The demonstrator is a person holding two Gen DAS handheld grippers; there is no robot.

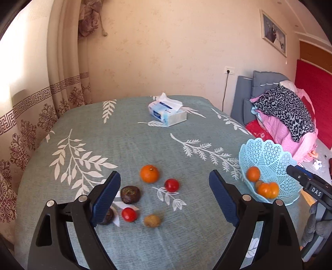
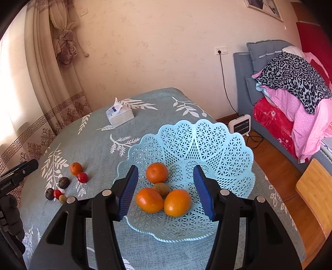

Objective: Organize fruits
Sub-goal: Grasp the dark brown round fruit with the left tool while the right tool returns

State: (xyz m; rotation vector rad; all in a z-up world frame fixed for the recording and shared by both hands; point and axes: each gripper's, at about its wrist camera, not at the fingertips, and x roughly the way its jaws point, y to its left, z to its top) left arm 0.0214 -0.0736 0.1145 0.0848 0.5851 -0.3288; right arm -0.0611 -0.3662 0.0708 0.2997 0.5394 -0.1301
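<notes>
Three smooth oranges (image 2: 164, 192), lattice basket (image 2: 217, 149)

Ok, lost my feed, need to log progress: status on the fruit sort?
Left gripper open, empty, over loose fruit. Right gripper open, empty, above basket. Basket holds four, six on the tablecloth. Nothing in the way.

In the left wrist view, a dark round fruit (image 1: 108, 217) near the surface's near edge is half hidden behind the left fingers (image 1: 106, 197). The basket (image 1: 269, 157) at the right edge hides most of a small brown fruit (image 1: 259, 183) behind two oranges, and its near rim is cut by the gripper's arm. In the right wrist view, the brown fruit (image 2: 161, 189) shows only partly between three oranges. The wall picture (image 2: 263, 8) is cut off by the frame's top.
</notes>
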